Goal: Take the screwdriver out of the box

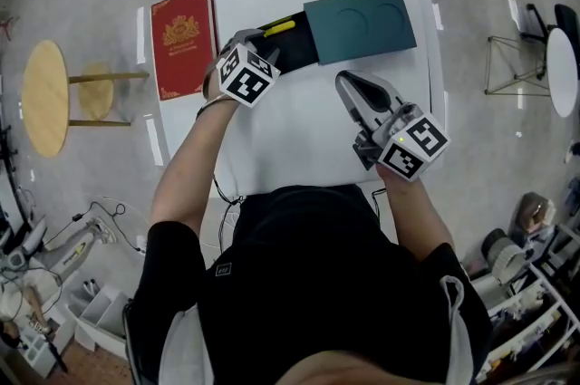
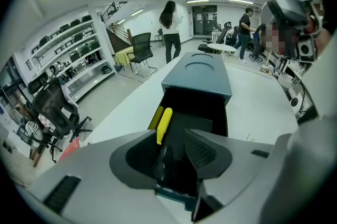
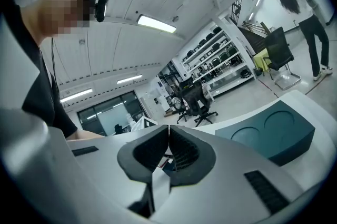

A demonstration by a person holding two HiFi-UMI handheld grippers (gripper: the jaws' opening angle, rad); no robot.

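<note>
Head view: the yellow-handled screwdriver (image 1: 279, 27) lies in the black tray (image 1: 297, 53) slid out of the teal box (image 1: 359, 24) at the desk's (image 1: 299, 139) far edge, left gripper (image 1: 265, 46) over it, right gripper (image 1: 350, 86) near the right edge; left gripper view: jaws wide apart, clamping nothing; right gripper view: jaws pressed together, empty.

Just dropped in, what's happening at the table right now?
A person works two handheld grippers. The left gripper, jaws apart, is at the open teal box, over the yellow-handled screwdriver lying inside, not gripping it. The right gripper is shut and empty above the white table.
</note>
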